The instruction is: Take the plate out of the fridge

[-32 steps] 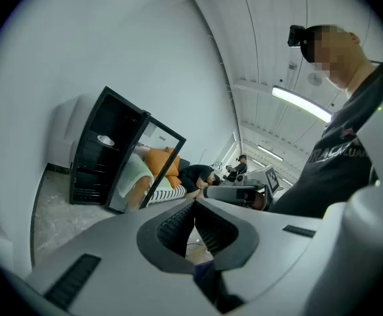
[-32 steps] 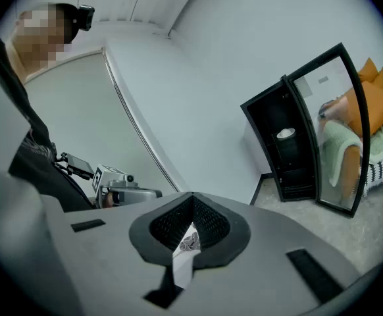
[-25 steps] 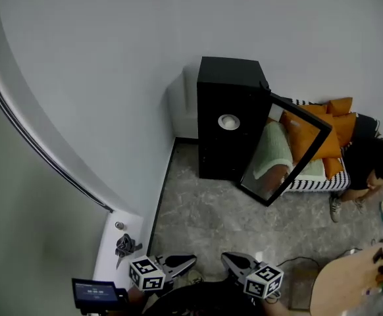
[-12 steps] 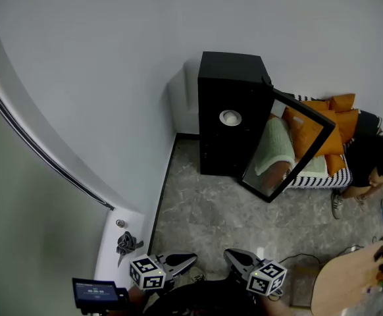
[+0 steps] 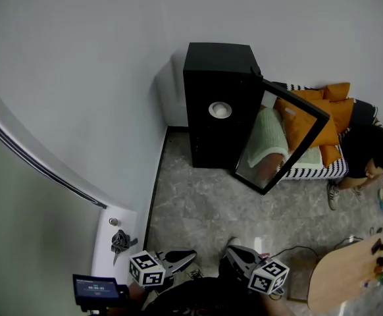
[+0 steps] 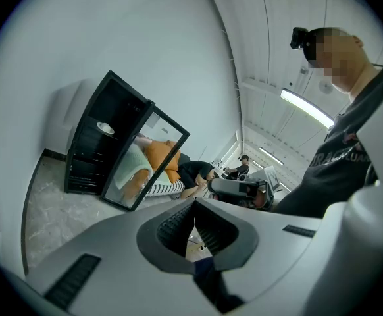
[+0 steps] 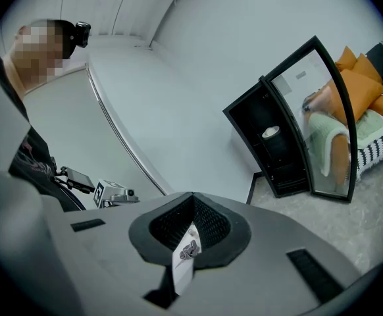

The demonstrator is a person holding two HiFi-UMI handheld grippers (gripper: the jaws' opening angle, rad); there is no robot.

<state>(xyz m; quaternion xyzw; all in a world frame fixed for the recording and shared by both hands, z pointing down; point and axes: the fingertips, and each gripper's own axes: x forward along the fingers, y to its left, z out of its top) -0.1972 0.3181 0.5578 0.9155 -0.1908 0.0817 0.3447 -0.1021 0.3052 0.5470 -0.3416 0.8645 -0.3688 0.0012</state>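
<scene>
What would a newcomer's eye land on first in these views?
The black fridge stands against the pale wall with its glass door swung open and a white plate on a shelf inside. Next come the orange cushions on the striped sofa beside it. The left claw and right claw are shut at the head view's bottom edge, well short of the fridge.

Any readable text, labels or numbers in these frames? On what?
Nothing reads clearly.
Shirt print: curved letters, too blurred to read.
Small screen: a row of digits, too small to read.
Marker cubes: black-and-white square patterns only, no words.
</scene>
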